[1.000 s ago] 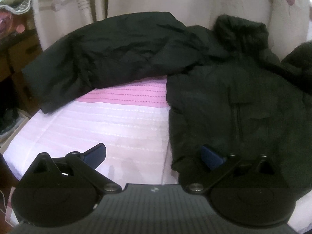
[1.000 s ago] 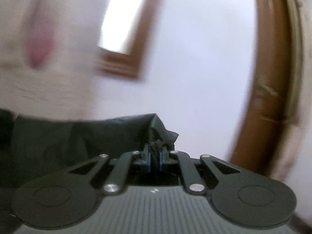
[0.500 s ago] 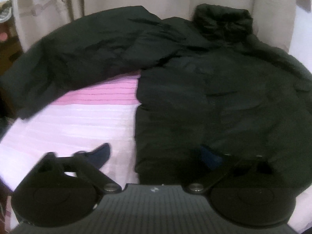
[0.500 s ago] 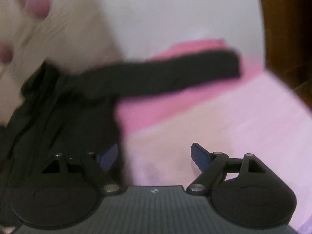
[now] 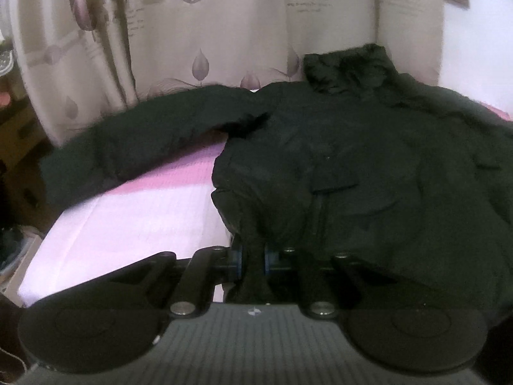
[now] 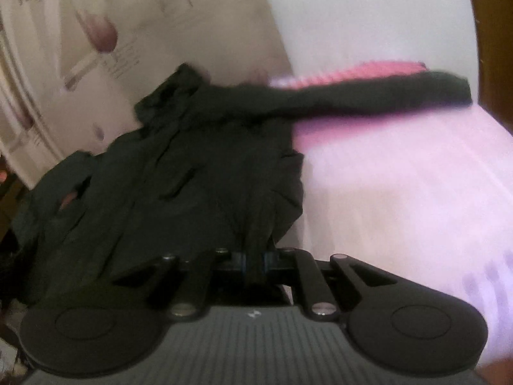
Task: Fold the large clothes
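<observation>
Pinching the near hem of a black jacket, the left gripper and right gripper each clamp fabric; sleeves extend toward 9 and 3 o'clock across the pink bedspread.

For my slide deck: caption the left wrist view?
Left gripper pinches the black jacket's hem on a pink bedsheet, sleeve spread toward the curtain.

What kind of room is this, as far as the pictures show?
Probably a bedroom at home: the dark jacket lies on a pink striped bed cover, and a flower-printed curtain hangs behind it.
</observation>
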Tool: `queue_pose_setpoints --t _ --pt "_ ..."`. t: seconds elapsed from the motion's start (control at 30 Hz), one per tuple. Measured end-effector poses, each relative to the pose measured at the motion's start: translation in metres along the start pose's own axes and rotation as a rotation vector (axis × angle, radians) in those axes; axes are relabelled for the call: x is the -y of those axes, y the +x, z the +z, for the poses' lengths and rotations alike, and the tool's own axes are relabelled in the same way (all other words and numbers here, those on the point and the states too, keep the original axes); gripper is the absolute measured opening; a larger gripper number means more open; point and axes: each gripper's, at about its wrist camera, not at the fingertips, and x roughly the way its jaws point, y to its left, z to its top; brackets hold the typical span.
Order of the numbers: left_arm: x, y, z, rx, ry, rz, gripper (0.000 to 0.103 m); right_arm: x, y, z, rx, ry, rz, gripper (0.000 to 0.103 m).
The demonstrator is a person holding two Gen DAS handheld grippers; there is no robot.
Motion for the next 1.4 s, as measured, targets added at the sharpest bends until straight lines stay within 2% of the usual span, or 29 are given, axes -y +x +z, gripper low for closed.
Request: queue_pose_setpoints --t 0.1,0.17,0.2,0.23,0.3,0.33,0.37,0.4,0.43,0.47,0.67,0.73,0.83,0.93,1.1,1.2,1.27,1.4 --pt "-0.009 -0.007 -0.016 0.005 -0.009 0.008 0.018 0.001 -0.022 -0.030 -0.032 0.003 0.003 0.009" --pt "-0.016 -0.006 -0.020 -0.012 -0.030 0.033 0.028 0.003 -0.031 -0.043 -0.058 0.015 0.027 0.015" --pt "-0.022 -0.007 -0.020 -0.013 -0.057 0.047 0.028 0.006 -0.032 -0.044 -0.082 0.039 0.046 0.017" --pt "-0.029 -0.011 -0.018 0.000 -0.088 0.048 0.030 0.012 -0.035 -0.043 -0.103 0.070 0.047 0.023" --pt "-0.040 -0.021 -0.010 0.036 -0.138 0.054 0.050 0.022 -0.043 -0.036 -0.086 0.137 0.035 0.032" --pt "-0.045 -0.026 -0.005 0.060 -0.149 0.059 0.065 0.028 -0.054 -0.035 -0.046 0.173 0.041 0.040" --pt "-0.043 -0.031 0.003 0.091 -0.159 0.073 0.076 0.038 -0.063 -0.027 0.003 0.208 0.047 0.054" --pt "-0.041 -0.036 0.010 0.130 -0.161 0.084 0.080 0.047 -0.071 -0.019 0.051 0.243 0.045 0.064" --pt "-0.035 -0.041 0.017 0.158 -0.154 0.093 0.089 0.057 -0.076 -0.012 0.095 0.274 0.038 0.079" --pt "-0.030 -0.042 0.025 0.181 -0.140 0.101 0.095 0.070 -0.081 -0.004 0.152 0.309 0.024 0.081" --pt "0.022 -0.015 0.069 0.254 -0.083 0.094 0.097 0.163 -0.080 0.028 0.312 0.531 -0.086 0.080" --pt "0.038 0.004 0.077 0.263 -0.088 0.088 0.098 0.203 -0.073 0.035 0.332 0.663 -0.111 0.080" --pt "0.051 0.040 0.082 0.240 -0.104 0.091 0.098 0.244 -0.056 0.040 0.381 0.819 -0.107 0.080" --pt "0.048 0.071 0.081 0.218 -0.146 0.090 0.098 0.274 -0.040 0.056 0.404 0.896 -0.083 0.079" --pt "0.049 0.110 0.073 0.217 -0.148 0.180 0.098 0.290 -0.004 0.079 0.394 0.935 -0.109 0.079" --pt "0.047 0.127 0.066 0.162 -0.136 0.181 0.098 0.295 0.010 0.088 0.431 0.944 -0.128 0.077" --pt "0.044 0.135 0.063 0.112 -0.144 0.147 0.097 0.298 0.017 0.094 0.436 0.944 -0.142 0.077" --pt "0.041 0.137 0.061 0.112 -0.134 0.130 0.098 0.294 0.035 0.110 0.422 0.876 -0.217 0.075"
